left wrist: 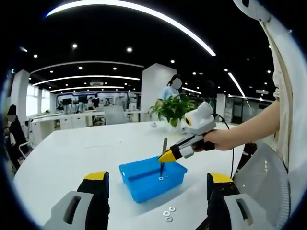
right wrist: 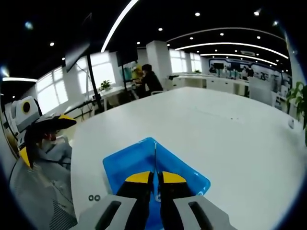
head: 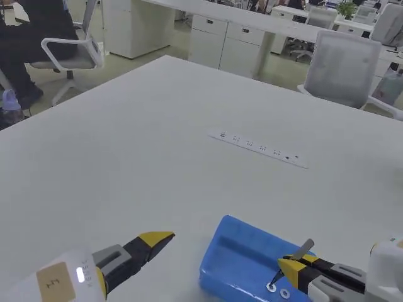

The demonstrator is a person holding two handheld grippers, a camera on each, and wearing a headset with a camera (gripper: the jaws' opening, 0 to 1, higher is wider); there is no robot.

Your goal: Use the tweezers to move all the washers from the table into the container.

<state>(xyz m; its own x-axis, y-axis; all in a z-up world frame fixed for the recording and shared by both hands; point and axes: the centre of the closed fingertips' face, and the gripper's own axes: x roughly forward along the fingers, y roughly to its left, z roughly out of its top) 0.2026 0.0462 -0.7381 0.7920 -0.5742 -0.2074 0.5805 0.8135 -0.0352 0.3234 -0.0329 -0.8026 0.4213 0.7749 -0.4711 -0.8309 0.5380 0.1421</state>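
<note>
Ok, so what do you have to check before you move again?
1. Right hand-held gripper shut on the tweezers: ok.
2. Tweezer tip inside the blue container: ok.
3. Washer at the tip let go: cannot tell.
4. All washers off the table: not ok, loose washers lie beside the container.
5. Left hand-held gripper open and apart from the container: ok.

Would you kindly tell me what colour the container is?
Bright blue; the container shows best in the left gripper view.
</note>
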